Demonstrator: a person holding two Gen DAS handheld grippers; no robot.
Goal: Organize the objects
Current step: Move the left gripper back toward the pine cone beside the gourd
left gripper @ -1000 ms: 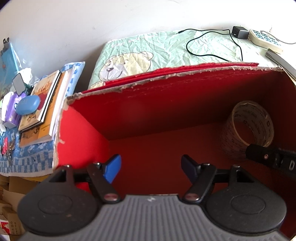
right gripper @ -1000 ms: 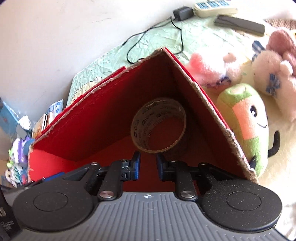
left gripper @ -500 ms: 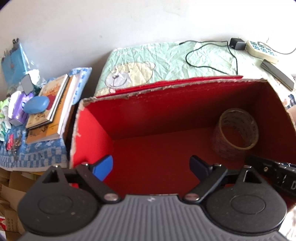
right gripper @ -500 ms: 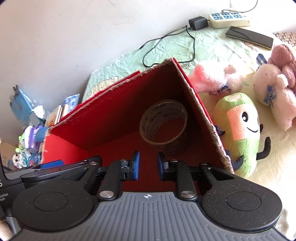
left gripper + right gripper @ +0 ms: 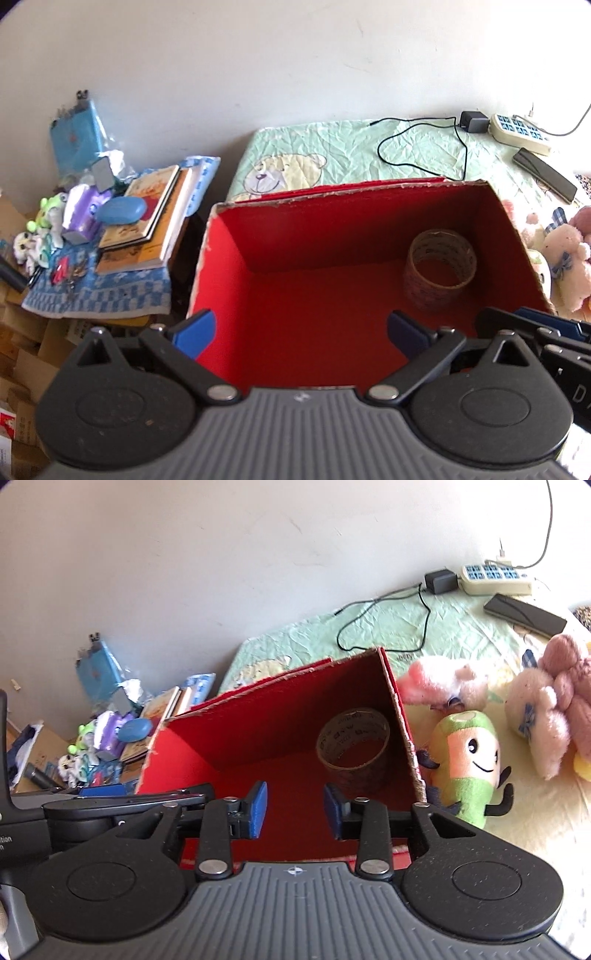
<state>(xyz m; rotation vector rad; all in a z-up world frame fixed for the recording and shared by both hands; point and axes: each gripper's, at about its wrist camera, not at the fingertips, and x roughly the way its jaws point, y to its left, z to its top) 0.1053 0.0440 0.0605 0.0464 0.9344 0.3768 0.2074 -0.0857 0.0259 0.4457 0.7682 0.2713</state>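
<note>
1. Right now your left gripper [image 5: 301, 330] is opening its jaws wide above the red box [image 5: 229, 258], with nothing between them.
2. Your right gripper [image 5: 294, 808] is opening too, its blue pads [image 5: 258, 808] bare.
3. The tape roll [image 5: 439, 267] lies inside the box, in its far right corner, apart from both grippers.
4. Plush toys [image 5: 469, 764] lie on the bed just beside the box's right wall.

My left wrist camera looks down past my jaws into the red box [image 5: 332, 295] from close above its near edge. My right wrist camera views it from its right corner. Both share the tape roll [image 5: 439, 273] and bed [image 5: 406, 624] beyond.
</note>
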